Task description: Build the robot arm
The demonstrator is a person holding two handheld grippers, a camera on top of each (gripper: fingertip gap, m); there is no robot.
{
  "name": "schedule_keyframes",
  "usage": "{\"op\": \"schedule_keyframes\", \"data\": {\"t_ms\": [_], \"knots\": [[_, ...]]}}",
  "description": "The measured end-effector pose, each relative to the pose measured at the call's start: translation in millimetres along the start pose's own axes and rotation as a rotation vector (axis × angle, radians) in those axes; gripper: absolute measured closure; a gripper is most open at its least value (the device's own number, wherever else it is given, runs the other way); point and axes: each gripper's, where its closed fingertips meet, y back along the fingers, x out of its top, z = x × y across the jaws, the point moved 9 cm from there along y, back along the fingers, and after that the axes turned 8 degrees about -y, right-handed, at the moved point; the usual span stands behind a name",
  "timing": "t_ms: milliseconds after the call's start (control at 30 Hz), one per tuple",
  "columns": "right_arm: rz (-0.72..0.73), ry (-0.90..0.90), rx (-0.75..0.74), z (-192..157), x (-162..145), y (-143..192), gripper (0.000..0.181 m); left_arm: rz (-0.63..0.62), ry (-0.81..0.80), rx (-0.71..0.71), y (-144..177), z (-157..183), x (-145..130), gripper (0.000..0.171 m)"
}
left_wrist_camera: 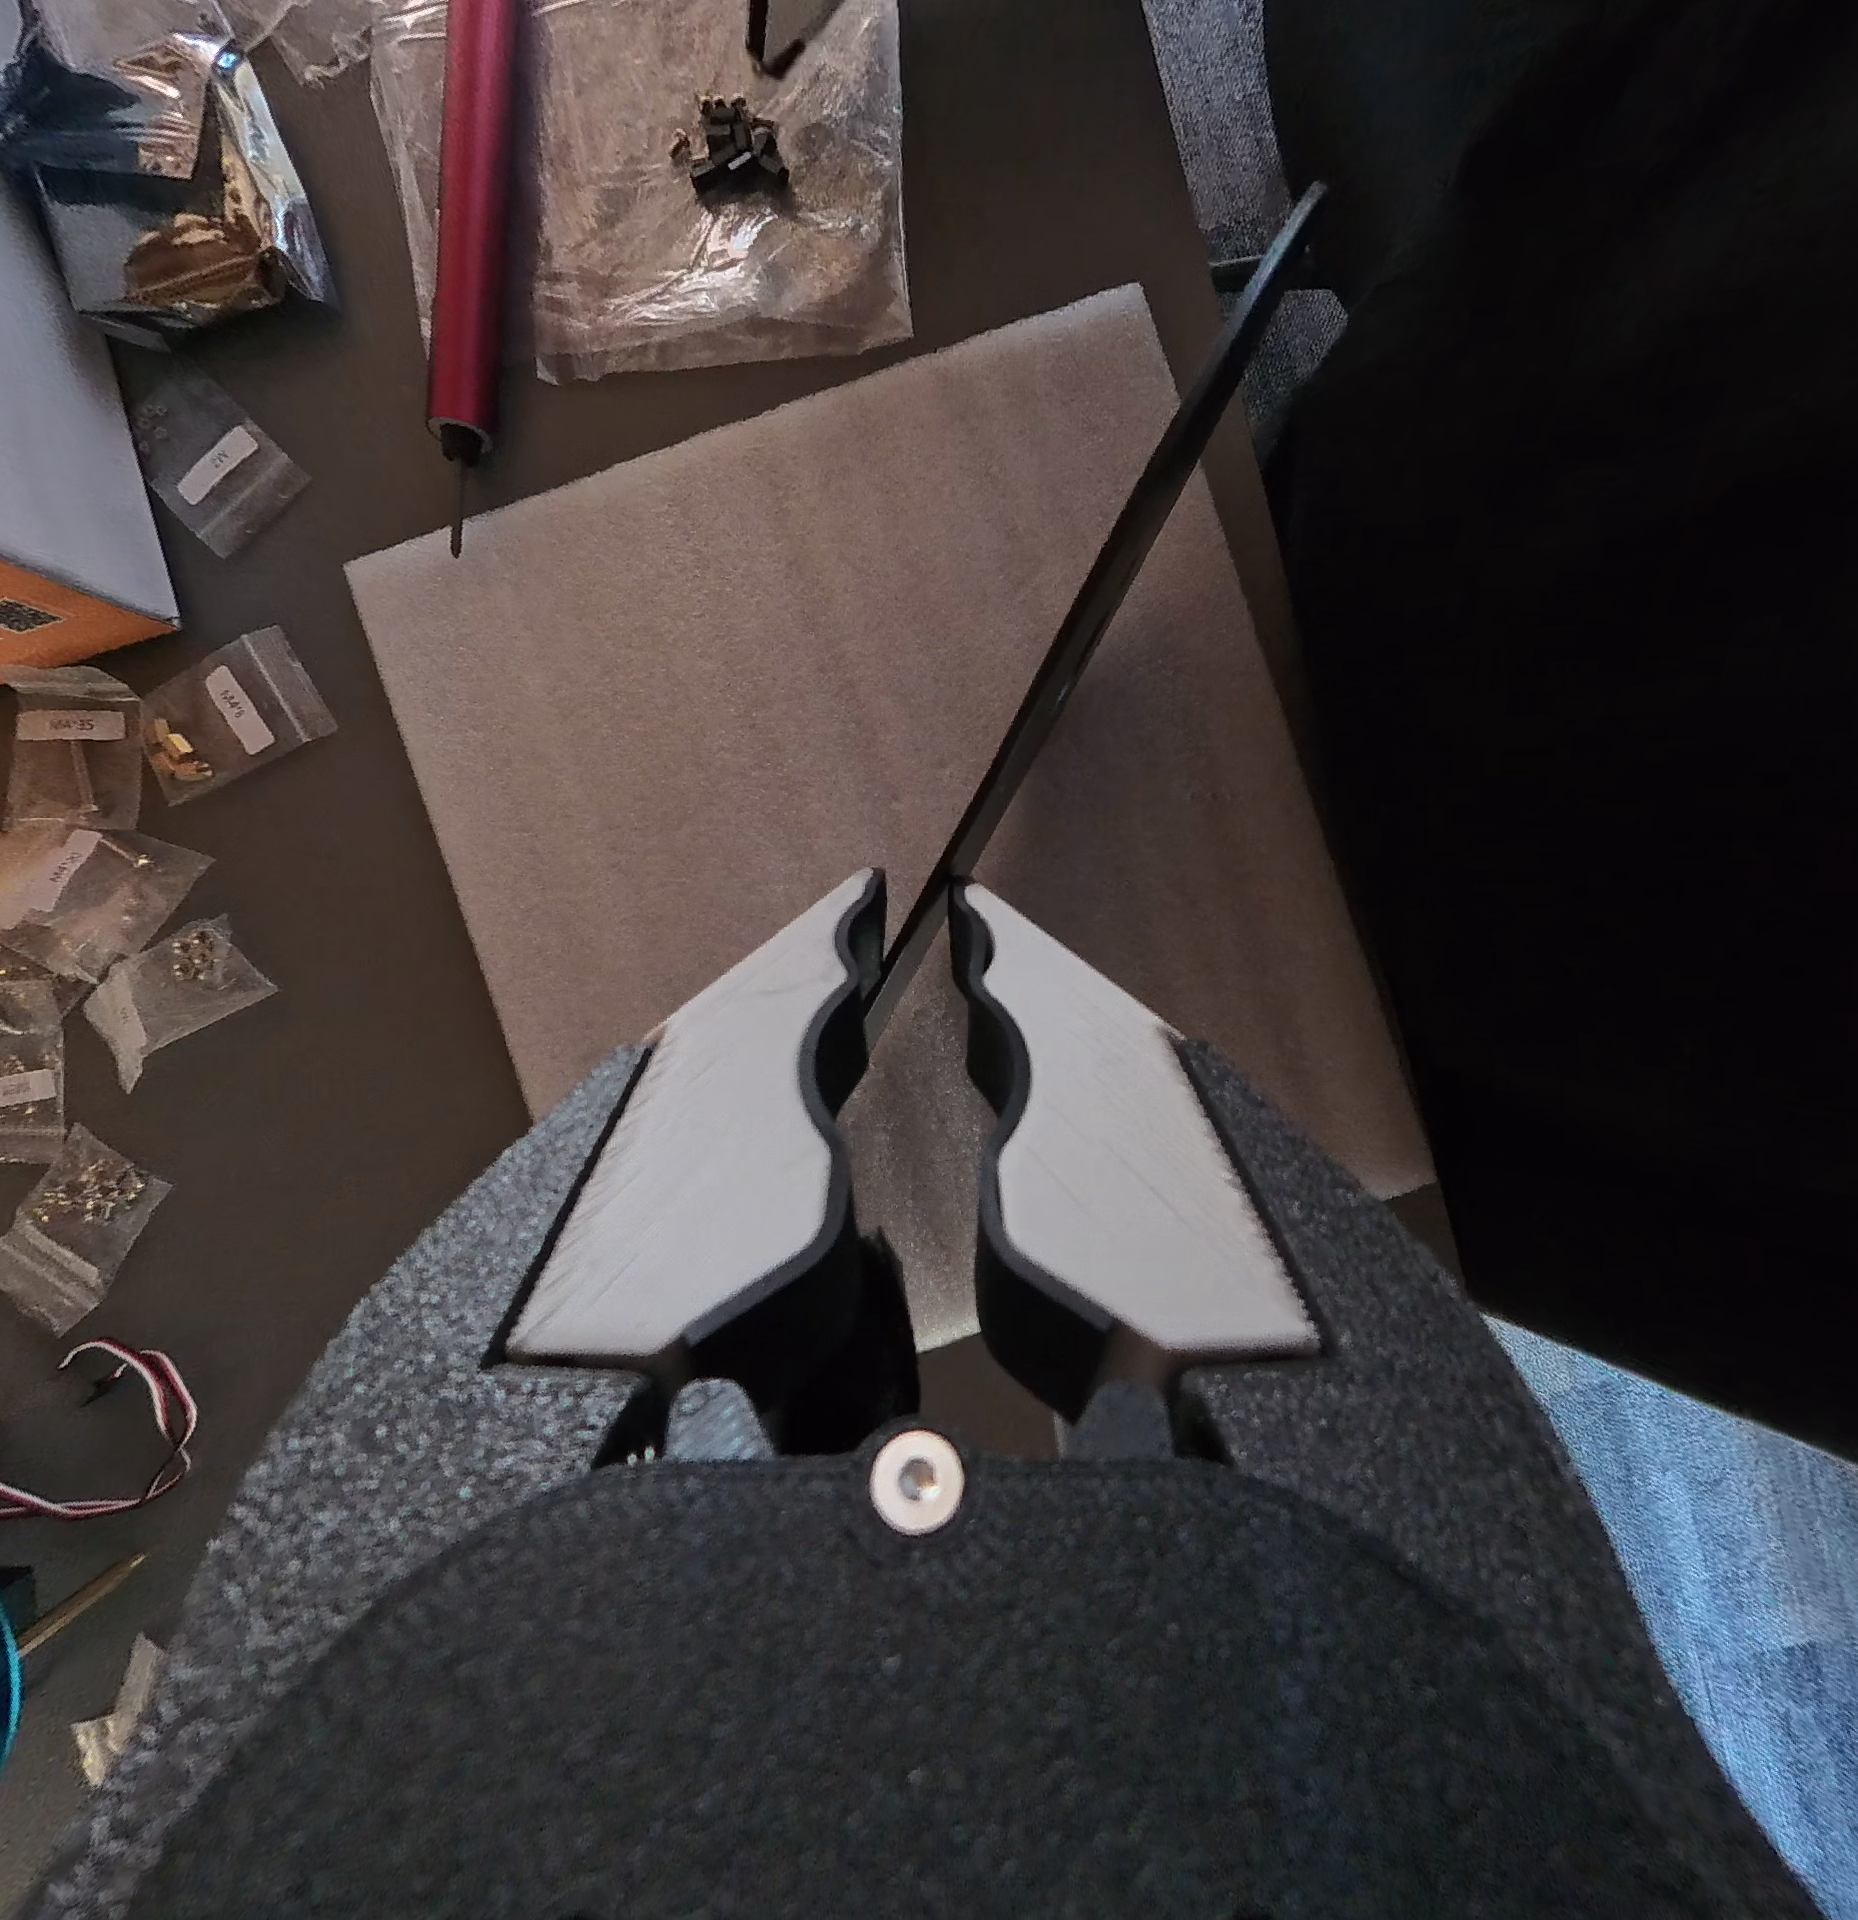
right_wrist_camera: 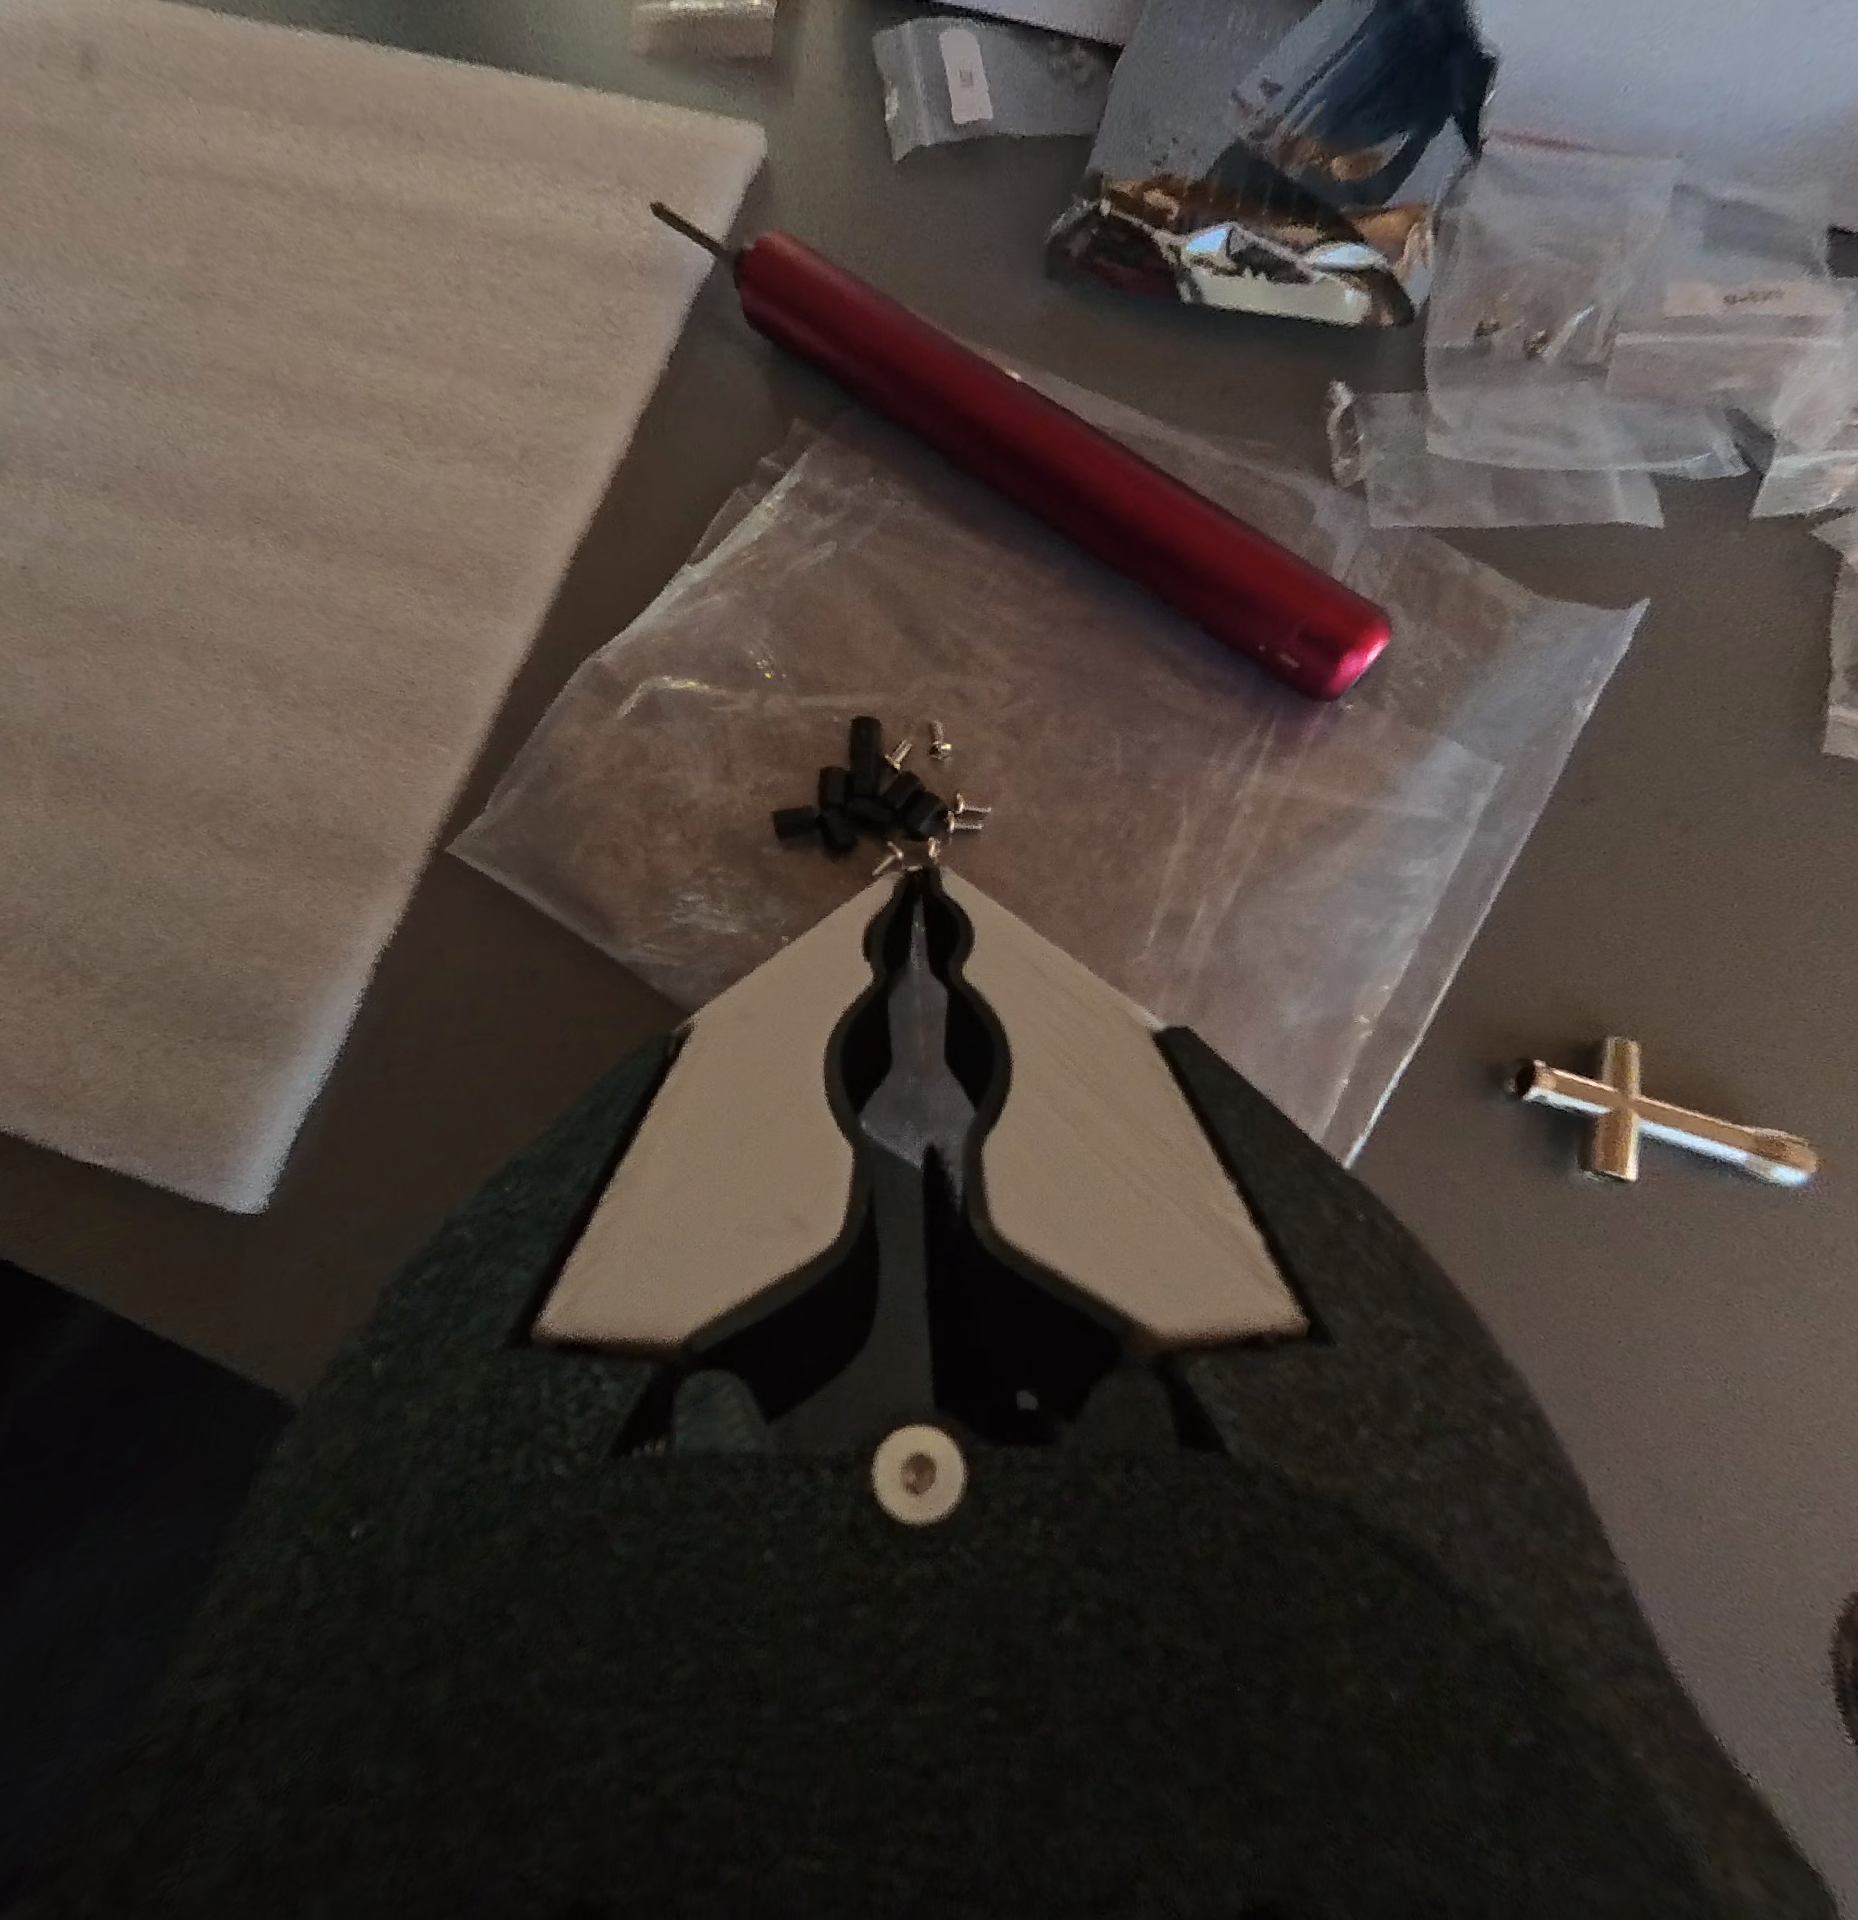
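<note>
Beneath both grippers, a grey foam sheet [left_wrist_camera: 800,644] pads the brown table [left_wrist_camera: 312,1195]. At one o'clock, the left gripper [left_wrist_camera: 920,914] narrowly pinches a thin black plate [left_wrist_camera: 1091,634] edgewise, tilted upward. Nearly closed, the right gripper [right_wrist_camera: 912,883] hovers at small black spacers [right_wrist_camera: 863,805] on a clear bag [right_wrist_camera: 1164,790], whether gripping one I cannot tell.

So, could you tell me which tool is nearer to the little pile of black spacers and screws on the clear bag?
Right. The right tool has its tips at the pile's near edge; the left tool is over the foam sheet, well short of it.
</note>
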Motion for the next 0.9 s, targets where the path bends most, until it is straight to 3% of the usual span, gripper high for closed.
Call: {"op": "schedule_keyframes", "data": {"t_ms": [167,300,567,733,833,900], "knots": [[0.100,0.082,0.046,-23.9,25.4,21.0,0.180,0.001,-0.011,0.015,0.0,1.3,-0.2,0.160],[0.165,0.183,0.231,-69.1,59.9,10.4,0.181,0.019,0.002,0.032,0.3,3.8,-1.8,0.159],[0.025,0.475,0.636,-167.6,107.0,-106.0,0.181,0.026,0.035,0.073,1.3,11.3,-3.3,0.158],[-0.158,0.658,0.629,-184.3,116.1,-155.1,0.180,0.014,0.060,0.119,0.2,12.0,-1.3,0.156],[-0.123,0.670,0.605,-181.1,120.8,-149.1,0.179,0.008,0.072,0.137,-0.4,11.8,-0.3,0.155],[-0.087,0.613,0.565,-168.5,127.8,-127.6,0.172,0.008,0.080,0.145,-0.7,11.7,0.2,0.155]]}}
